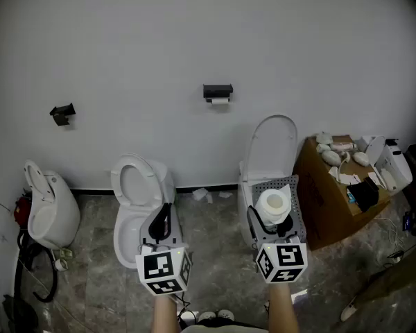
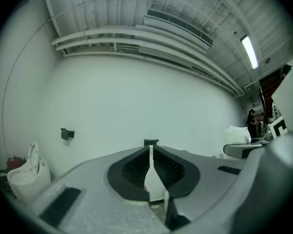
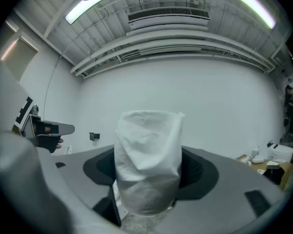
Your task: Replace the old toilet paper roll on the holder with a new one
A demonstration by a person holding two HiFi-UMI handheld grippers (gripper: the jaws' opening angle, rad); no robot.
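A black toilet paper holder [image 1: 218, 91] is fixed to the white wall straight ahead, with a little white paper under it. In the left gripper view the holder [image 2: 151, 142] shows just above the jaw tips. My right gripper [image 1: 272, 212] is shut on a new white toilet paper roll [image 1: 273, 205], held upright and level, far short of the wall. The roll [image 3: 147, 162] fills the middle of the right gripper view between the jaws of my right gripper [image 3: 147, 156]. My left gripper [image 1: 164, 214] is shut and holds nothing; its pads [image 2: 158, 167] meet.
A second black holder [image 1: 62, 113] hangs on the wall to the left. Two open toilets [image 1: 140, 203] [image 1: 272, 151] stand against the wall, and a white fixture [image 1: 48, 210] is at far left. A cardboard box [image 1: 333, 200] of clutter sits at right.
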